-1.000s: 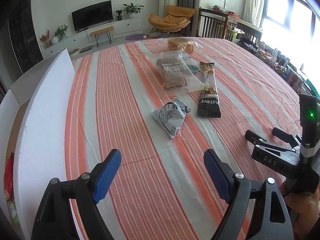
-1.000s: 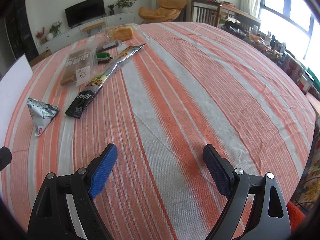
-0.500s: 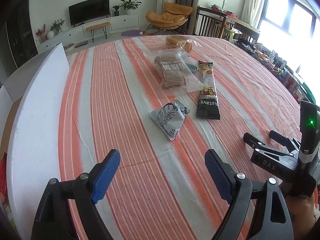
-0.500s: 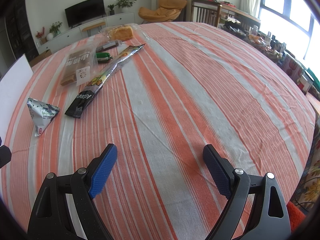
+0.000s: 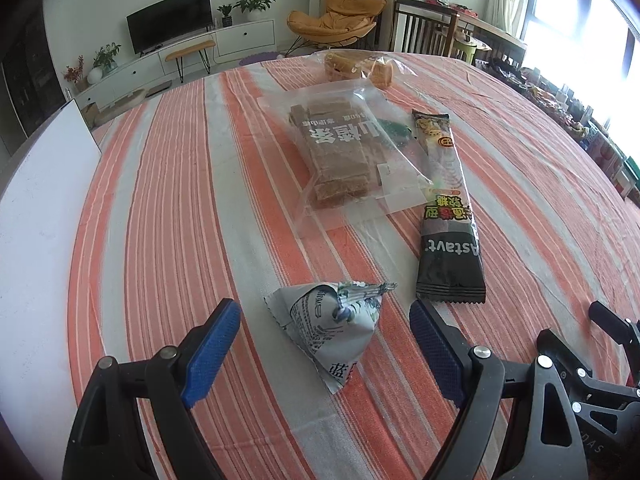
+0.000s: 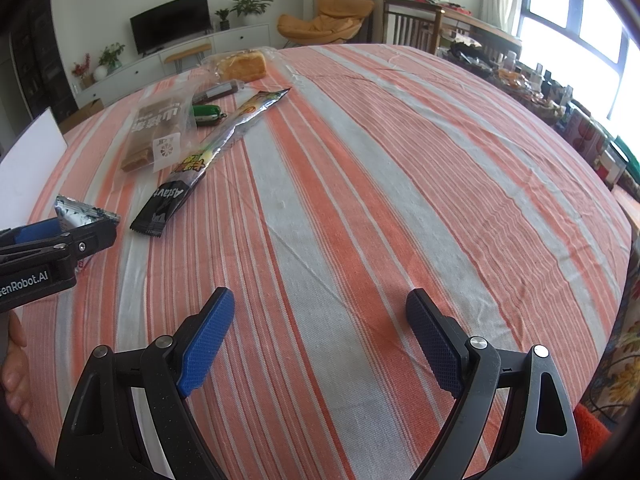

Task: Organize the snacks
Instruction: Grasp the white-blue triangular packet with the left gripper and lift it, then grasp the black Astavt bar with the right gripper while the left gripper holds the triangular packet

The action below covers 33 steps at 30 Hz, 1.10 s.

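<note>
A small silver triangular snack packet lies on the striped tablecloth, between the tips of my open left gripper; it also shows in the right wrist view. Beyond it lie a long black Astavt bar, a clear bag of brown bars and a bag of bread. My right gripper is open and empty over bare cloth, to the right of the left gripper.
A white box wall stands along the table's left edge. A green packet and a dark stick lie by the clear bag. Chairs and cluttered shelves stand beyond the table's far and right edges.
My left gripper has moved forward to the silver packet, which now sits between its open fingers. The right gripper has stayed still.
</note>
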Each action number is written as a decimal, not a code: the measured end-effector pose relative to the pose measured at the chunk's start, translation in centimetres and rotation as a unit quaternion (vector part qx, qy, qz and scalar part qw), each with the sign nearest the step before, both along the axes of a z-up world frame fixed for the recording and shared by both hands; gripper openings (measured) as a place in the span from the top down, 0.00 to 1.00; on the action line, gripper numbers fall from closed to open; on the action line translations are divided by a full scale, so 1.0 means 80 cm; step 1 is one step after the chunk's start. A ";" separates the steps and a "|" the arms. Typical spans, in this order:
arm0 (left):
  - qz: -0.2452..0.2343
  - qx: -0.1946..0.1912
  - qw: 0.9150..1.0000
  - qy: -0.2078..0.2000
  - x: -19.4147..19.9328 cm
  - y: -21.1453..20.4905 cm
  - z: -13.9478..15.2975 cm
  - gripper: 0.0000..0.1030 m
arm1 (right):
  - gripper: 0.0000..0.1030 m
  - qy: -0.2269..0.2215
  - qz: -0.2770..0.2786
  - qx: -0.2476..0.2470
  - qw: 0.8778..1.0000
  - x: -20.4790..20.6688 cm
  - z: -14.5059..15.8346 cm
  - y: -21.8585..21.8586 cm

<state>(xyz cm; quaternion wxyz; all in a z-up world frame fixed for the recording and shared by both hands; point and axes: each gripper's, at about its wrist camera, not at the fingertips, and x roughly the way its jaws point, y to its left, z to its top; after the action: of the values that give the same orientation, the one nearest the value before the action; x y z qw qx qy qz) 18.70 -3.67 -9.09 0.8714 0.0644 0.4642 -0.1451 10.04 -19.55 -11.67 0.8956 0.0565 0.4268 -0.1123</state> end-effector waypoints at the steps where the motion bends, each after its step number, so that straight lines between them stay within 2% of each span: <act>1: 0.003 0.002 1.000 0.002 0.003 0.001 -0.003 0.16 | 0.12 0.000 0.000 0.000 1.000 0.000 0.000 0.000; 7: 0.015 0.006 1.000 -0.005 0.011 0.002 -0.011 0.11 | 0.12 0.000 0.000 0.000 1.000 0.000 0.000 0.000; 11: 0.023 0.003 1.000 -0.012 0.012 0.004 -0.011 0.13 | 0.12 0.000 0.000 0.000 1.000 0.000 0.000 0.000; 12: 0.024 0.000 1.000 -0.018 0.010 0.005 -0.009 0.24 | 0.12 0.000 0.000 0.000 1.000 0.000 0.000 -0.001; 13: 0.021 -0.003 0.999 -0.025 0.007 0.006 -0.006 0.42 | 0.12 0.000 0.000 0.000 1.000 0.001 0.000 -0.001; 15: 0.014 -0.001 0.999 -0.032 0.004 0.006 -0.002 0.62 | 0.12 0.000 0.000 0.000 1.000 0.000 0.000 0.000; 20: 0.005 -0.007 0.999 -0.048 -0.012 0.013 0.005 0.73 | 0.12 0.000 0.000 0.000 1.000 0.000 0.000 -0.001; 24: 0.014 -0.032 0.998 -0.053 -0.033 0.025 0.015 0.73 | 0.12 -0.001 0.003 0.005 1.000 0.000 0.000 -0.001; 26: 0.018 -0.042 0.997 -0.054 -0.044 0.032 0.021 0.73 | 0.13 -0.014 -0.001 0.044 0.999 -0.003 0.004 -0.013; 29: 0.025 -0.064 0.996 -0.060 -0.064 0.045 0.034 0.73 | 0.14 -0.063 -0.035 0.163 0.984 -0.012 0.015 -0.060; 31: 0.028 -0.078 0.995 -0.063 -0.078 0.052 0.042 0.73 | 0.13 -0.066 -0.062 0.194 0.977 -0.001 0.021 -0.081; 33: 0.032 -0.087 0.994 -0.063 -0.091 0.058 0.048 0.73 | 0.13 -0.048 -0.045 0.208 0.976 0.033 0.036 -0.083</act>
<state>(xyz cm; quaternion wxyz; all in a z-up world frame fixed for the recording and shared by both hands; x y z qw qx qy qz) 11.45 0.94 -5.26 0.9055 -0.0174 0.3954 -0.1530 12.65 -26.23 -8.78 0.8774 0.2663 0.3947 -0.0581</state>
